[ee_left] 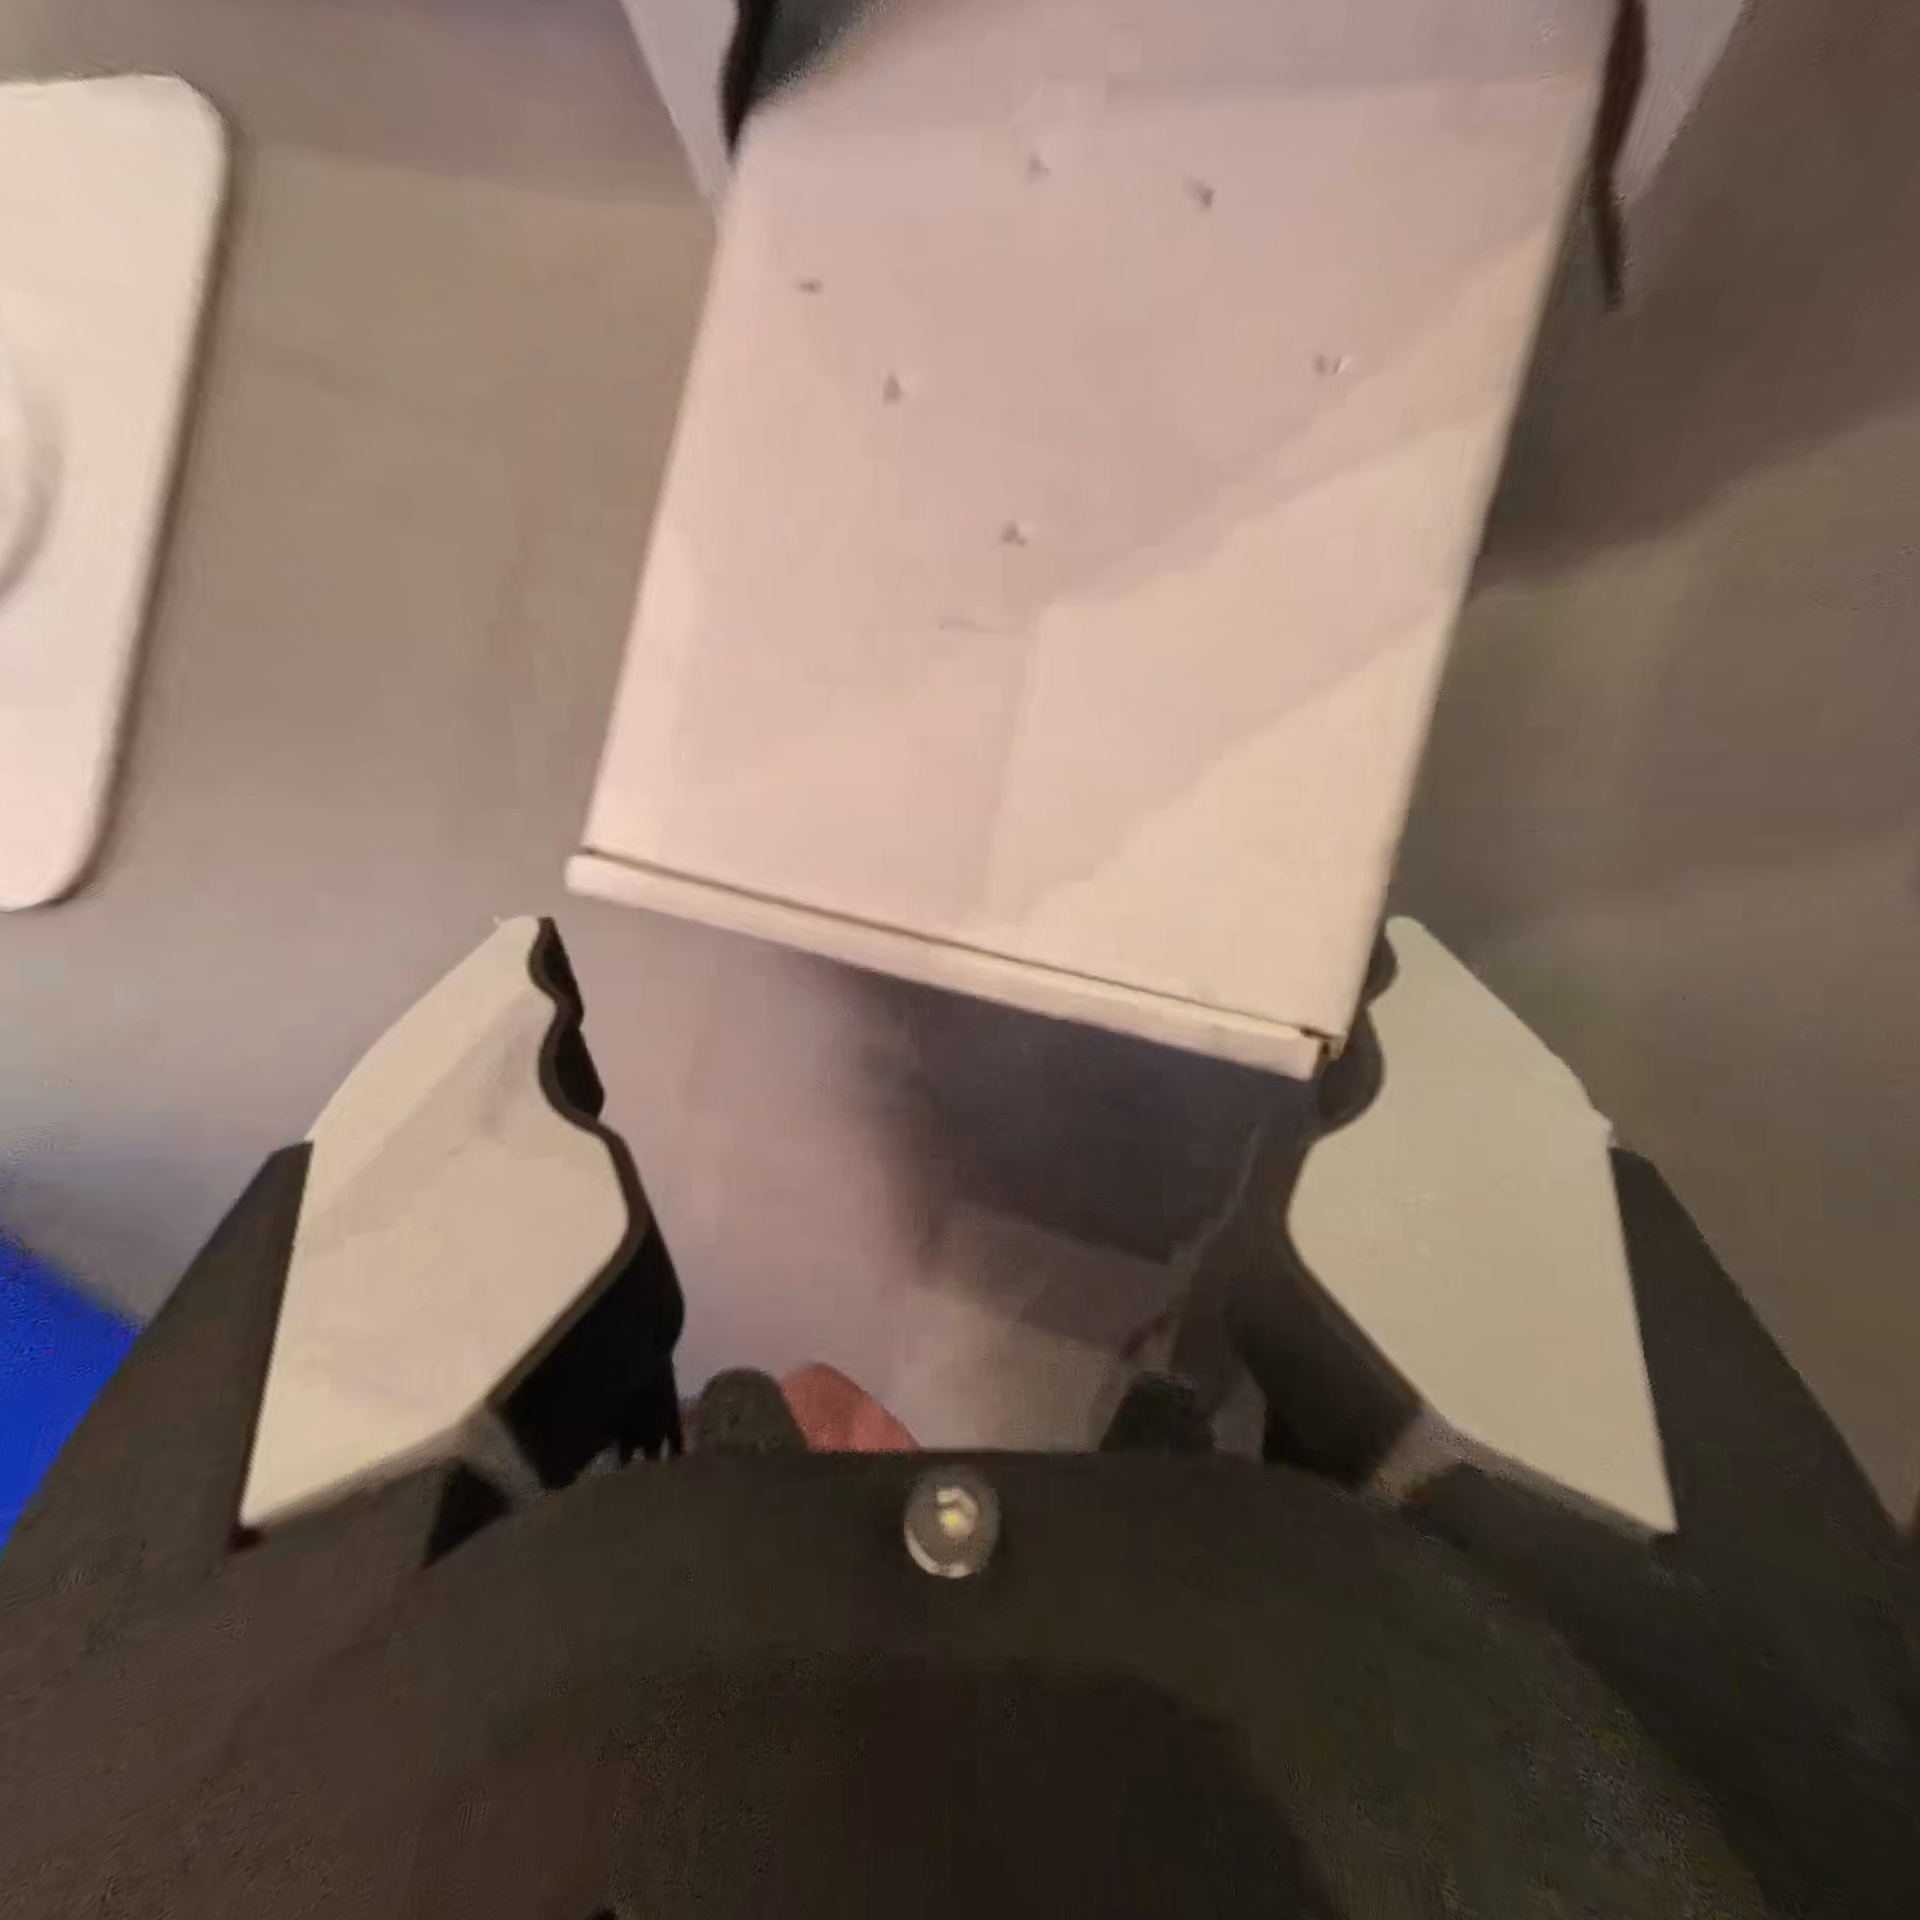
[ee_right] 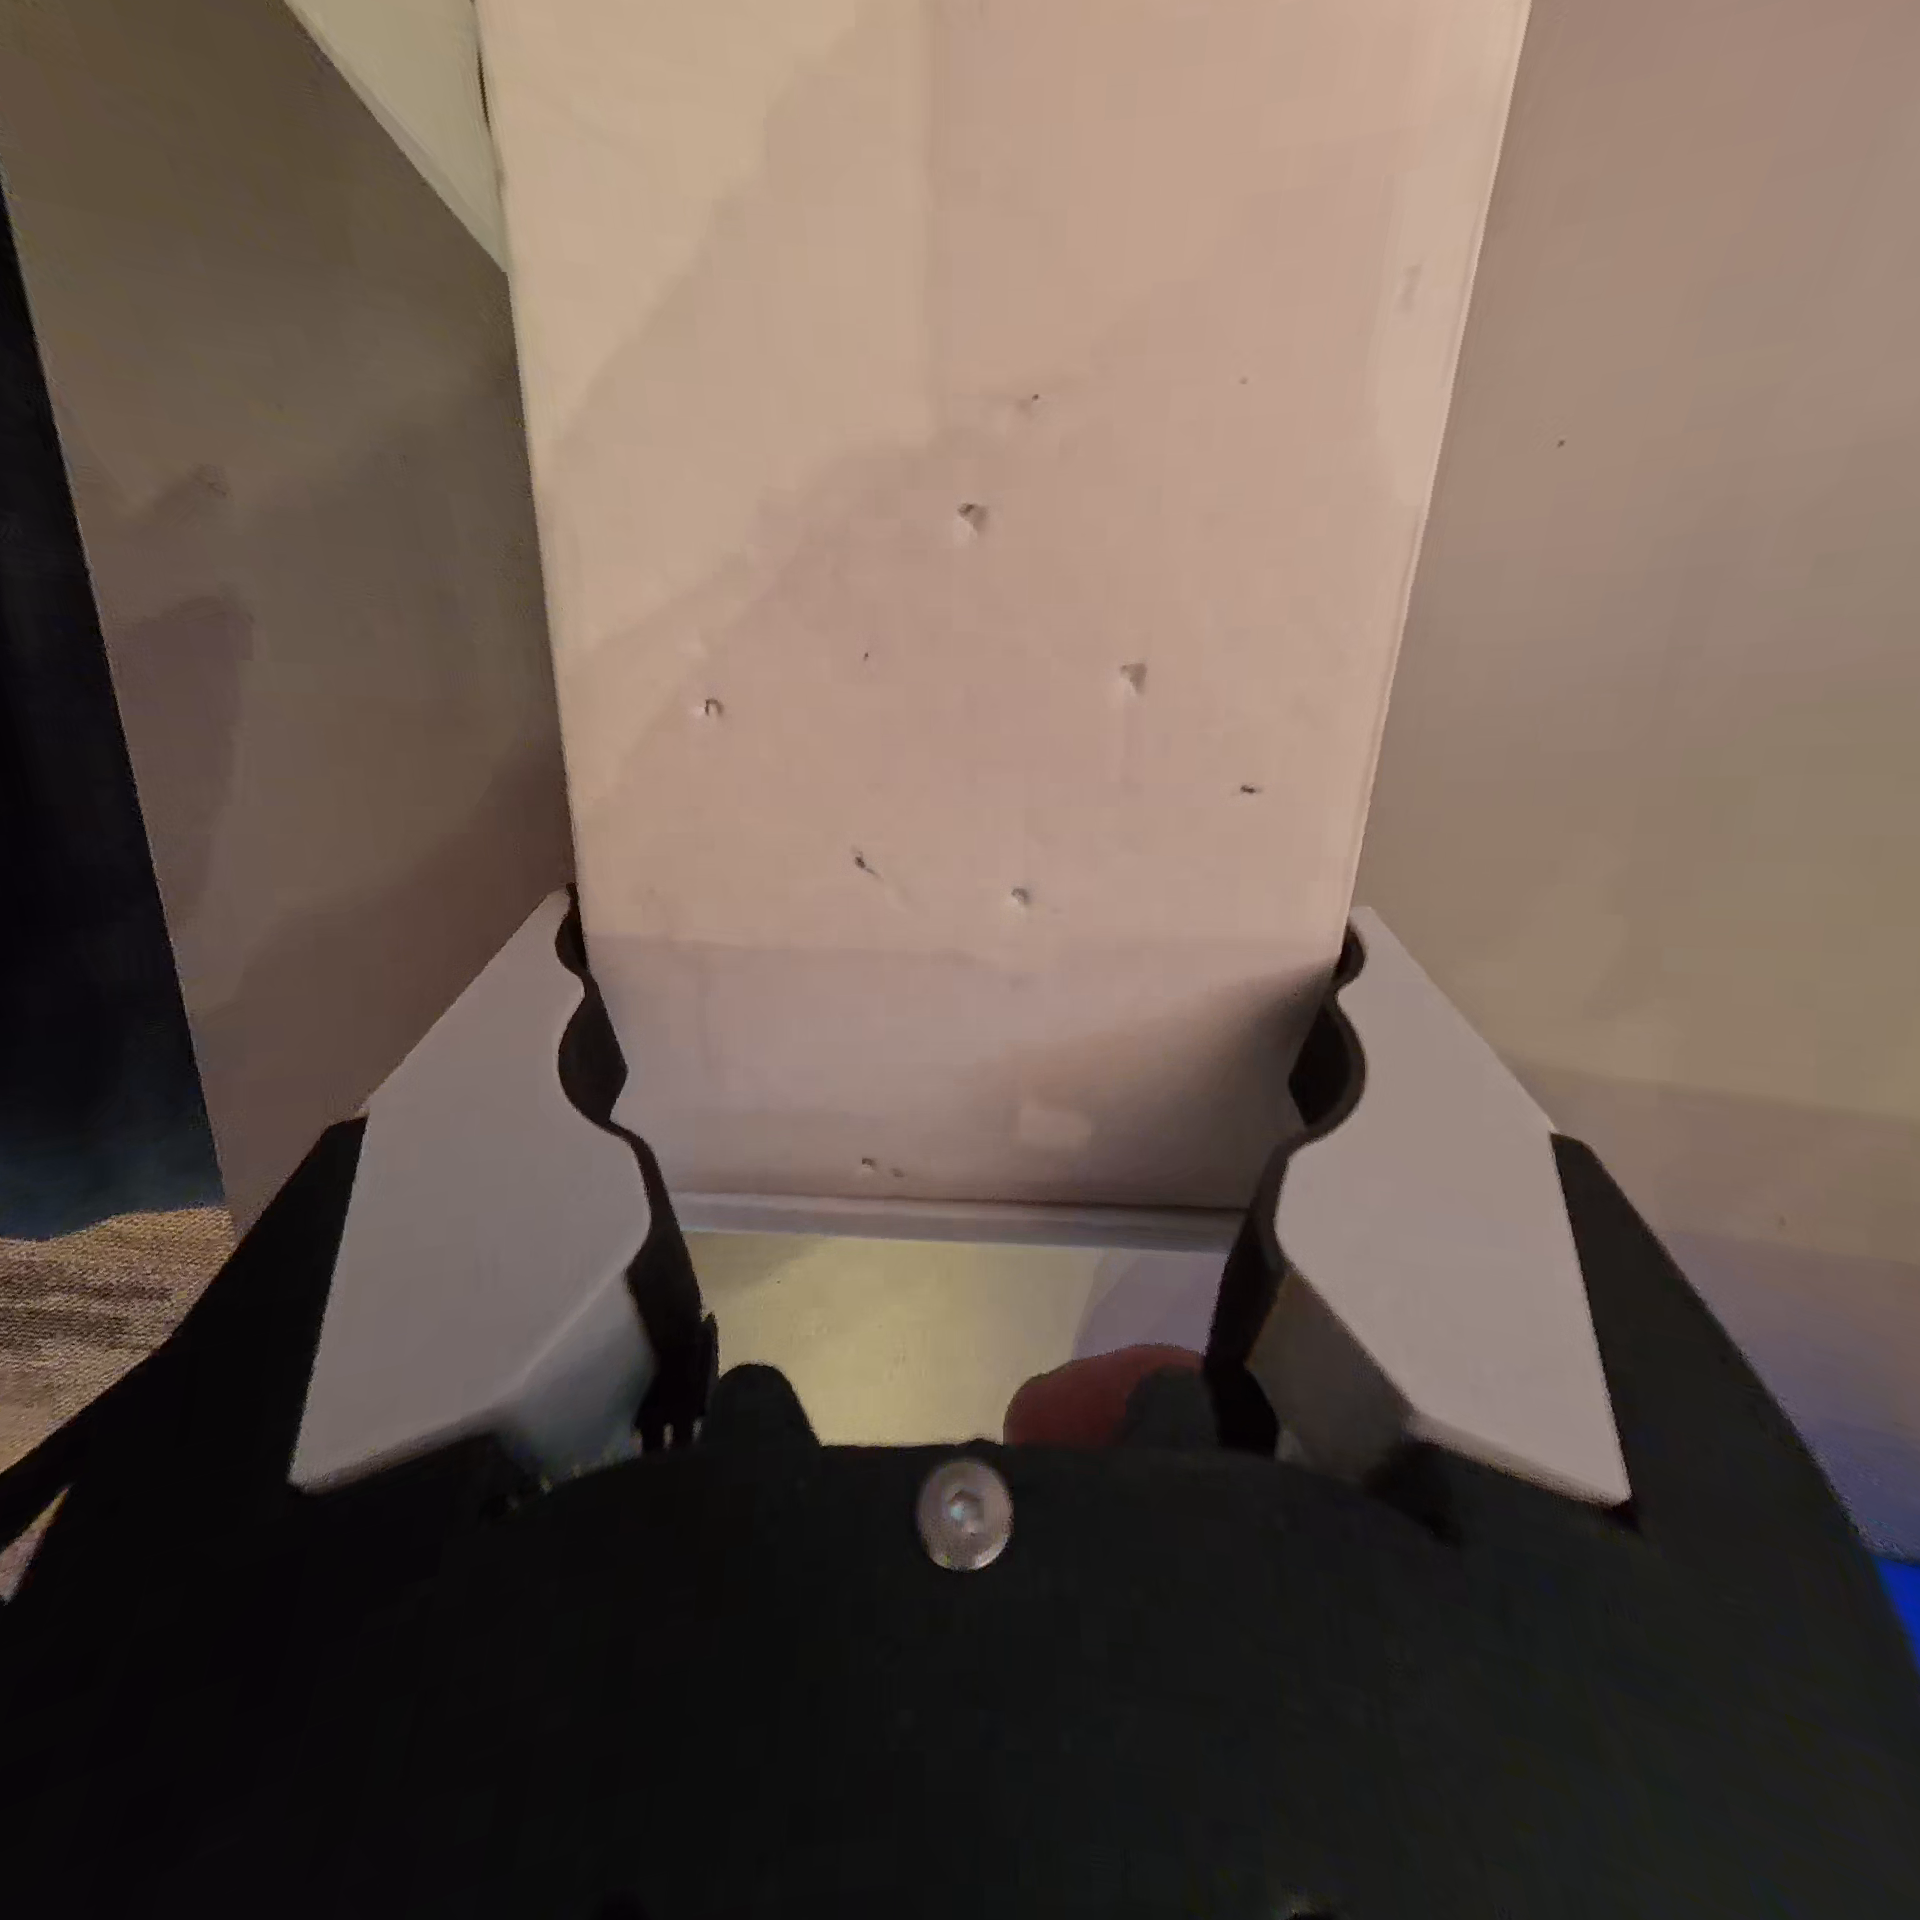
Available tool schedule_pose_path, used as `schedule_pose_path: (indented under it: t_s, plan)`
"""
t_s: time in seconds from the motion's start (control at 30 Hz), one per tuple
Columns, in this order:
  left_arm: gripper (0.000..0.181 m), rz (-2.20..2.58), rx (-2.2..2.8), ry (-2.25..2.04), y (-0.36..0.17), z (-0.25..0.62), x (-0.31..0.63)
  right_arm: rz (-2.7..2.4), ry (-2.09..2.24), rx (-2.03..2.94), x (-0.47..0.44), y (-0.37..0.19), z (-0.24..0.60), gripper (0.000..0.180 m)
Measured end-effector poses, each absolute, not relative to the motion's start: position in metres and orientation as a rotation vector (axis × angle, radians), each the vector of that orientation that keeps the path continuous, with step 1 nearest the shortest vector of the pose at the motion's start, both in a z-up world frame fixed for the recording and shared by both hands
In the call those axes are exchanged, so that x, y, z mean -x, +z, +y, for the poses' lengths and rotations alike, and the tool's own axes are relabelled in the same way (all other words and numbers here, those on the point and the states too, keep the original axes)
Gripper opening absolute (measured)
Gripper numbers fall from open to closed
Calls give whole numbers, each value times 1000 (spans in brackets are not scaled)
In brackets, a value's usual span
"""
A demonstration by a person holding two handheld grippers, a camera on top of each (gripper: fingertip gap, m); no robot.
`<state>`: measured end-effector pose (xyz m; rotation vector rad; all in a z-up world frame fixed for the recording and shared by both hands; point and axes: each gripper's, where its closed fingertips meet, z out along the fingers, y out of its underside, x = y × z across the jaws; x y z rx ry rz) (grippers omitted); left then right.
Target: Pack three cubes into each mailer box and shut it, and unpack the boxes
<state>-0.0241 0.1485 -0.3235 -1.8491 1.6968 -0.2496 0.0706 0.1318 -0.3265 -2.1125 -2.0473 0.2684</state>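
A closed white mailer box (ee_left: pixel 1039 520) with small dents in its lid lies on the grey table. My left gripper (ee_left: pixel 966 930) is open wide at the box's near end. Its right finger (ee_left: pixel 1455 1143) touches the box's near corner and its left finger (ee_left: pixel 468 1143) stands apart. In the right wrist view the same kind of box (ee_right: pixel 966 623) fills the gap between the fingers of my right gripper (ee_right: pixel 961 920), which is shut on its two sides. The right gripper's fingers (ee_left: pixel 1616 187) show at the box's far end in the left wrist view. No cubes are in view.
A white rounded tray (ee_left: pixel 94 468) lies on the table to the left of the box. A blue thing (ee_left: pixel 52 1382) shows at the lower left. In the right wrist view a table edge and patterned carpet (ee_right: pixel 83 1309) are at the lower left.
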Motion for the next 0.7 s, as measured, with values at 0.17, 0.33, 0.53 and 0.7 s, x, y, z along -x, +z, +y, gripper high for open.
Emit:
schedule_pose_path:
  t_s: [0.17,0.33,0.53,0.7]
  plan:
    - [137,1676,1796,-371,-329,142,13,-2052,266,2105,-72,-327,128,132]
    - [133,1663,1763,-427,-328,143,11,-2030,188,2067,-70,-324,129,131]
    - [66,1633,1903,-612,-327,136,13,-1952,-203,1857,-77,-316,126,133]
    - [89,1703,1883,-486,-323,146,14,-1845,-150,1879,-78,-316,129,120]
